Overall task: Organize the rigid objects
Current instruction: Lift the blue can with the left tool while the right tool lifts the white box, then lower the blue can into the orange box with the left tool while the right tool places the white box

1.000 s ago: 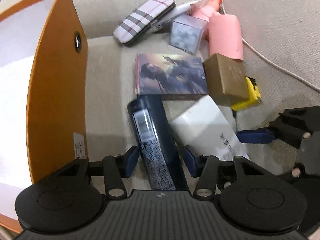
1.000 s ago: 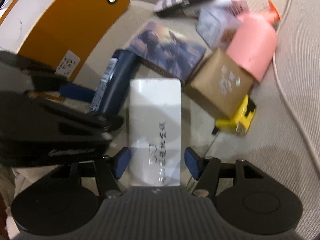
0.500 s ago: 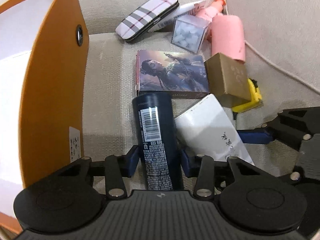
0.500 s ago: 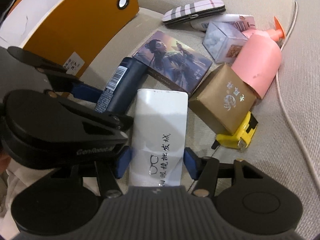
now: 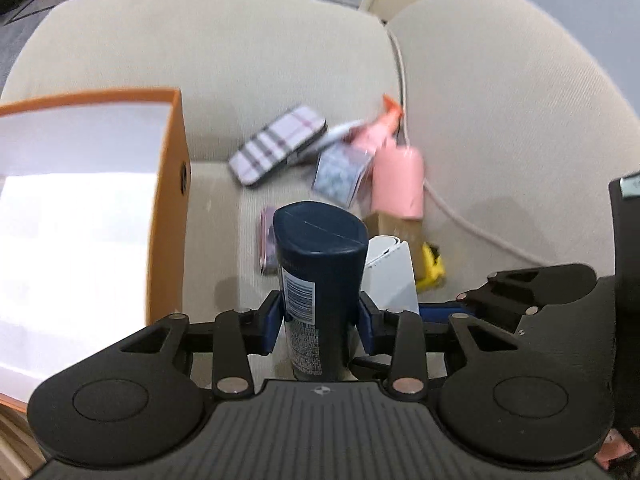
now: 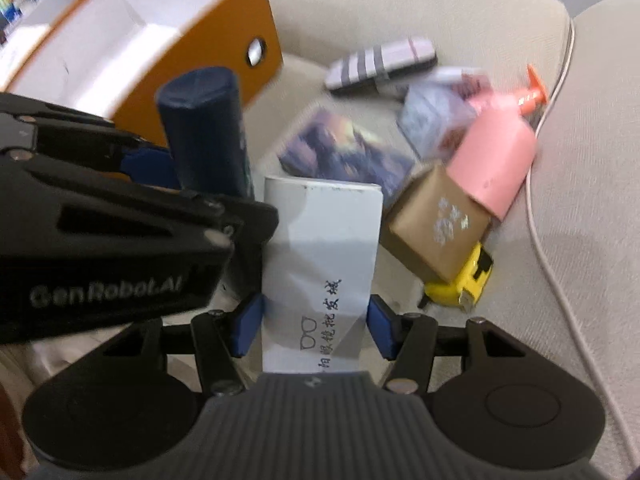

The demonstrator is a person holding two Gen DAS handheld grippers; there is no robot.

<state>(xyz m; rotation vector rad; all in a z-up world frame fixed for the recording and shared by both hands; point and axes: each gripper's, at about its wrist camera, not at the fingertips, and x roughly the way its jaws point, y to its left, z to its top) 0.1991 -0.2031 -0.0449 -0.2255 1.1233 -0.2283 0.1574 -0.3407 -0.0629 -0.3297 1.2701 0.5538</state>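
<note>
On beige fabric sofa cushion point(image 5: 224, 52), big open orange cardboard box with white inside point(image 5: 166, 216) is the landmark, sitting at the left of the clutter. Right of the orange box, the left gripper point(image 5: 320, 326) is clamped on a dark navy plastic bottle with barcode label point(image 5: 320, 264); its jaws have just been closing and both blue pads press the bottle's sides, bottle lifted and tilted up, base toward the camera, cap end out of sight. Further right of the box, the right gripper point(image 6: 314, 328) grips a white rectangular carton with black printed characters point(image 6: 326, 252), pads touching both long sides, carton raised just beside the bottle. Beyond the carton, away from the box: pink plastic pump bottle with orange nozzle point(image 6: 496, 160) lying on its side, brown kraft cardboard box with pale print point(image 6: 436, 224) touching the pink bottle's base end, flat box with painted-figure artwork point(image 6: 352, 152) lying closer to the orange box. Behind these, plaid pink-and-grey case point(image 5: 276, 146) near the orange box's far corner, clear cube-shaped container with white contents point(image 5: 338, 172) blurred between the plaid case and the pink bottle. Yellow tape measure point(image 6: 464, 280) pokes out under the kraft box. Thin white cable point(image 6: 548, 208) runs along the cushion seam, far side from the orange box.
</note>
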